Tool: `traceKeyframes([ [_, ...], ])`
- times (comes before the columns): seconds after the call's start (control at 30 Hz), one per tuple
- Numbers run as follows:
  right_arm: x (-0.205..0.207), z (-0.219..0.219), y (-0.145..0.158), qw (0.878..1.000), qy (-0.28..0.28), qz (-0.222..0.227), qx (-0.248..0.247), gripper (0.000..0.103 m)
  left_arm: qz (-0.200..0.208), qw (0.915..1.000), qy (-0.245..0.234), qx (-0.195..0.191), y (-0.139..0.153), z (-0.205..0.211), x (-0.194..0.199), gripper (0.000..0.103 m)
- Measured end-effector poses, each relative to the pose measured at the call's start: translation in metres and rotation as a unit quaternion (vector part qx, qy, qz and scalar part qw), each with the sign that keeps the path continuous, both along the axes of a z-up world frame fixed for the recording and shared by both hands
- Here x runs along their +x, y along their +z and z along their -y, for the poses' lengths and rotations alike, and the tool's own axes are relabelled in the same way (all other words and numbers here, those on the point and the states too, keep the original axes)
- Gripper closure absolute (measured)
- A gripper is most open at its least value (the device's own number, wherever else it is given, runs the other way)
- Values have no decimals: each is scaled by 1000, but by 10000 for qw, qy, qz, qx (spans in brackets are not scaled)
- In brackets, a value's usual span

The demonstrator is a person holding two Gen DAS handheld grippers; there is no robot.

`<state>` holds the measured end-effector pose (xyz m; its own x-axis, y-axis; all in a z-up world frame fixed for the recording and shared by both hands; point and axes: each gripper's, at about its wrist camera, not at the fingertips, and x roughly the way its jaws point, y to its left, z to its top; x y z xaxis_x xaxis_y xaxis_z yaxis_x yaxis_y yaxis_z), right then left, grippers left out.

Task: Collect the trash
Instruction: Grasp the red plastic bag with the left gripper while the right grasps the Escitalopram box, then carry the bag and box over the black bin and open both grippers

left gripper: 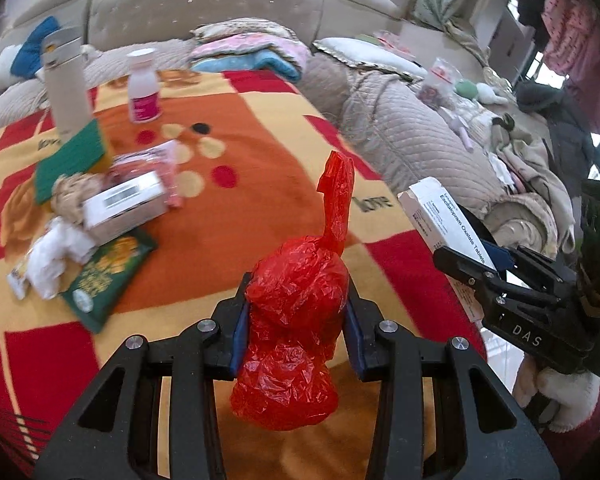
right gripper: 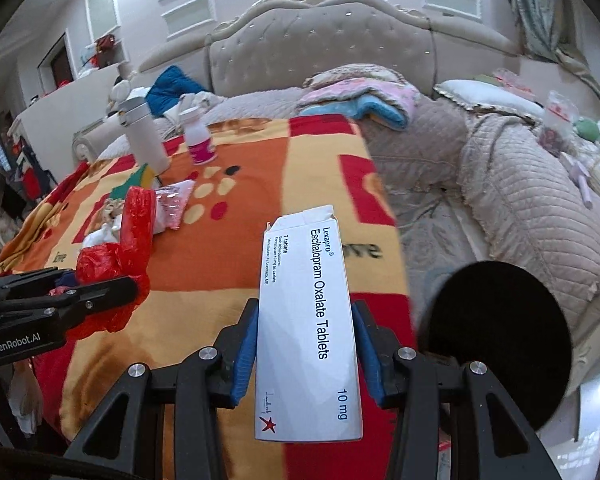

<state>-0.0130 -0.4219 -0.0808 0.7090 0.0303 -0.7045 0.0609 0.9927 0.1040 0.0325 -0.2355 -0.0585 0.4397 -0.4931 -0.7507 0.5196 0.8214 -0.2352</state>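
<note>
The red plastic bag [left gripper: 296, 336] sits bunched between the fingers of my left gripper [left gripper: 296, 344], pinched at its crumpled middle, with a twisted tail standing up above the fingers. It looks feather-light, soft and slick, so I judge a hold on the thick wad safer than one on the thin tail, which could slide free or tear. My right gripper [right gripper: 306, 344] has its fingers pressed on the long edges of a white tablet box [right gripper: 306, 320], whose torn flap points away from me. The carton is light and stiff along its length but probably hollow, so I think a hard squeeze would crush it; gripping across the narrow width, as now, seems right.

Both pieces hang above the near part of the orange, red and yellow blanket [left gripper: 236, 160]. Farther along the blanket from the bag, a heap of trash remains: a second white box [left gripper: 124, 204], crumpled white paper [left gripper: 54, 256], a green packet [left gripper: 104, 276] and a pink wrapper [left gripper: 160, 164]. Beyond the heap stand a beige flask [left gripper: 66, 80] and a pink-labelled bottle [left gripper: 143, 88]. Right of the tablet box I see a round black shape [right gripper: 496, 340], perhaps a bin's mouth, though I cannot be sure.
</note>
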Motion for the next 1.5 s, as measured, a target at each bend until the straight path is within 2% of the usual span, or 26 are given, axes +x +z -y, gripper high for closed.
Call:
traceKeyframes([
  [0.47,-39,76,-4,9973,-726,-54,141,59,69,9976,-679,149,-2,90,-13,66],
  [0.77,-49,117,-17,9934,-1108,-175,237,59,15,9949,-980,249,-12,135,-13,66],
  [1.23,-50,158,-40,9873,-1510,-371,336,59,-673,9891,-1272,-305,-25,192,3,66],
  [1.5,-48,170,-47,9857,-1594,-436,327,59,-944,9856,-1283,-565,-30,209,10,65],
])
